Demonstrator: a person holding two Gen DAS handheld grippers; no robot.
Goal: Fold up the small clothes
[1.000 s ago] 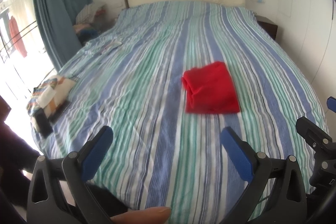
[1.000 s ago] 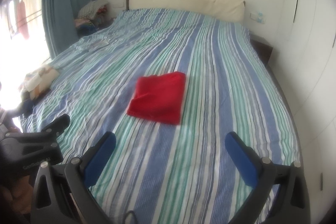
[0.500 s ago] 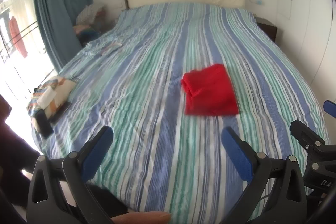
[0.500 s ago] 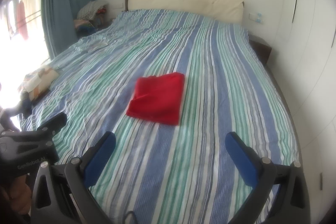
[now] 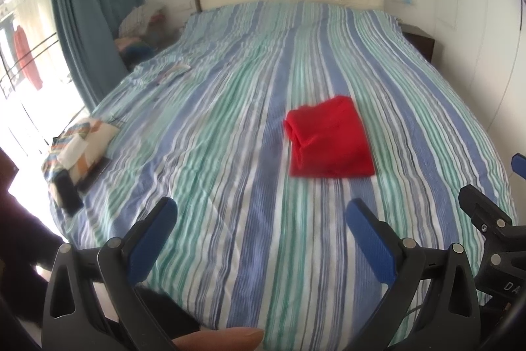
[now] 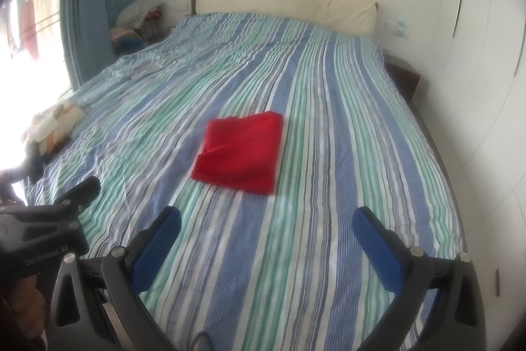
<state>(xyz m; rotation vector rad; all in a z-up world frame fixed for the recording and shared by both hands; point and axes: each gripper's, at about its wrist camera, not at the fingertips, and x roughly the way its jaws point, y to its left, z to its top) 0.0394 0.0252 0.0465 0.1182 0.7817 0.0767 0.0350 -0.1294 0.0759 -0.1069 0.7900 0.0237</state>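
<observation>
The left tool (image 5: 259, 216) hangs above the foot of a bed, its two blue-padded fingers spread wide with nothing between them. The right tool (image 6: 266, 224) is held the same way, wide open and empty, beside it. Each camera catches the other tool's black body at its edge: the right tool appears at the far right of the left view, the left tool at the lower left of the right view.

Ahead of both tools, a folded red garment (image 5: 330, 140) lies flat on the striped bedspread (image 5: 230, 153), near the middle of the bed and well apart from the fingers. The left view shows its rolled, layered edge facing left; the right view shows mostly its smooth top.

Only the left view shows a fingertip (image 5: 220, 341) at the bottom edge. It also shows more clearly a patterned cushion (image 5: 80, 142) with dark objects at the bed's left edge. Beyond are a cream headboard (image 6: 282, 0) and a blue curtain (image 5: 88, 5).
</observation>
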